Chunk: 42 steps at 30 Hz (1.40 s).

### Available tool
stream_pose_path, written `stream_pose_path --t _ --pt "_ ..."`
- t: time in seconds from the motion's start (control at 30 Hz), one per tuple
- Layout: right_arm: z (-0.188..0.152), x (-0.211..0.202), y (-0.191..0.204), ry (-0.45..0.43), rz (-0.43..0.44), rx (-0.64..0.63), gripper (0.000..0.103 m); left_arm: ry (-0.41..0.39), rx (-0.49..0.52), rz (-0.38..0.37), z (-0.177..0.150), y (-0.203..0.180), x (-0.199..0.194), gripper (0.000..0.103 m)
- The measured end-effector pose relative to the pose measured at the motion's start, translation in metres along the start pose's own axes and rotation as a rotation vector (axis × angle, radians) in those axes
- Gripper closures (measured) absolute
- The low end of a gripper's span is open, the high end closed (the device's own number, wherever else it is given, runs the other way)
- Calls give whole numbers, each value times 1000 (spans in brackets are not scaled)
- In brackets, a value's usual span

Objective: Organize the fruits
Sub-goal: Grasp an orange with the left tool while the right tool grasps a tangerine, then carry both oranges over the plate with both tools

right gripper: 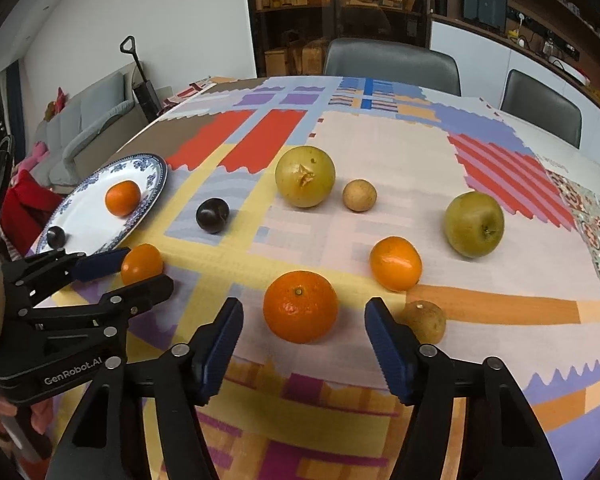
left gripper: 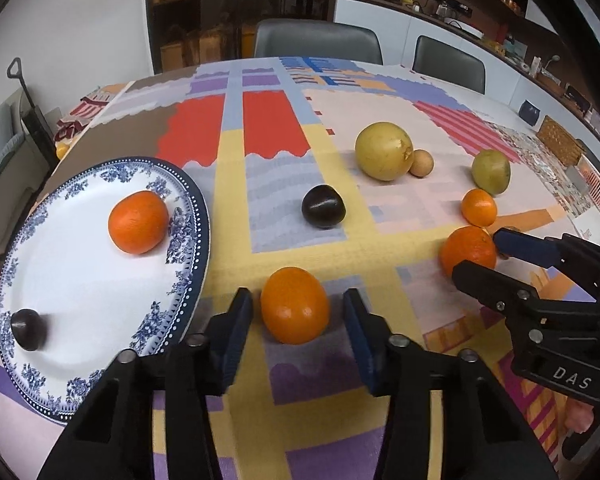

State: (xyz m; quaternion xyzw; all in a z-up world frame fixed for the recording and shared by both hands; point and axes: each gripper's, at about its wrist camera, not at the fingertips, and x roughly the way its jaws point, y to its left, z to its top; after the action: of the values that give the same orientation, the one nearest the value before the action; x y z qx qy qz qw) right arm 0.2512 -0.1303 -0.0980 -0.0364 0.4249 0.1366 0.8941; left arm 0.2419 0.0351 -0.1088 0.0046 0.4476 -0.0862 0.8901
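A blue-and-white plate (left gripper: pixel 80 364) at the table's left holds an orange (left gripper: pixel 138 222) and a dark plum (left gripper: pixel 28 329); the plate also shows in the right wrist view (right gripper: pixel 88 228). My left gripper (left gripper: pixel 298 316) is open, its fingers on either side of an orange (left gripper: pixel 294 305) on the cloth, with gaps. My right gripper (right gripper: pixel 303 318) is open around another orange (right gripper: pixel 300 306), not touching. Loose on the cloth lie a dark plum (right gripper: pixel 213 215), a large yellow fruit (right gripper: pixel 305 176), a small tan fruit (right gripper: pixel 359 195), a green apple (right gripper: pixel 474 224), a small orange (right gripper: pixel 396 263) and a brownish fruit (right gripper: pixel 427 320).
A patchwork cloth (right gripper: pixel 380 152) covers the round table. Two grey chairs (right gripper: pixel 392 64) stand at the far side. The plate sits close to the table's left edge. A sofa (right gripper: pixel 84 128) and shelving stand beyond.
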Motion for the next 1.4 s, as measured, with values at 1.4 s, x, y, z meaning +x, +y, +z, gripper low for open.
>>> stream_pose_path --t 1.4 --pt "27 -66 59 -138 168 -93 61 -140 -97 73 -11 34 -104 71"
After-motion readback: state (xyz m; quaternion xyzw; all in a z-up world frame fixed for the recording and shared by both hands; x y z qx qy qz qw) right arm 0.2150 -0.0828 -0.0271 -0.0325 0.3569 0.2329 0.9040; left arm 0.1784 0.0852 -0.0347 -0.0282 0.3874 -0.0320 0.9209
